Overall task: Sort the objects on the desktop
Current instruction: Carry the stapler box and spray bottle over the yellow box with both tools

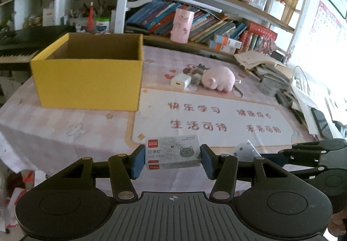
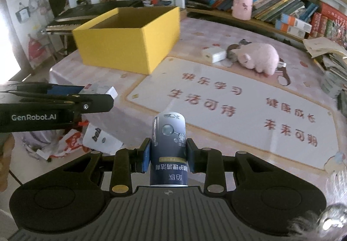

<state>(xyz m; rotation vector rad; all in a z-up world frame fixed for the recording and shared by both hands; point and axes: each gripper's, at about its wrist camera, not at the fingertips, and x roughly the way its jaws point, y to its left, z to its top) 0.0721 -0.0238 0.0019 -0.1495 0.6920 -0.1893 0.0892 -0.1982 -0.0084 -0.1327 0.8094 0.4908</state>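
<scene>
Staple box [image 1: 172, 152] sits clamped between the blue pads of the left gripper [image 1: 172, 157], held above the near edge of the table [image 1: 65, 123]; its underside is hidden by the gripper body. In the right wrist view only a white corner of it shows past the left gripper's black linkage. Right gripper [image 2: 168, 154] is closed on a dark blue can [image 2: 168, 150], printed text upside down toward the camera, its lower end cut off by the gripper body. In the left wrist view the can is only a pale patterned sliver [image 1: 246, 151] behind a finger linkage. Yellow box [image 1: 91, 71] stands open on the far left of the table; its floor cannot be seen from either camera. Near the middle, well apart from both grippers, lie a white charger [image 1: 181, 82], a pink plush [image 1: 219, 78] and a small grey-brown thing between them, too blurred to identify. Papers [image 1: 282, 80] pile up along the right edge, washed out by window glare.
</scene>
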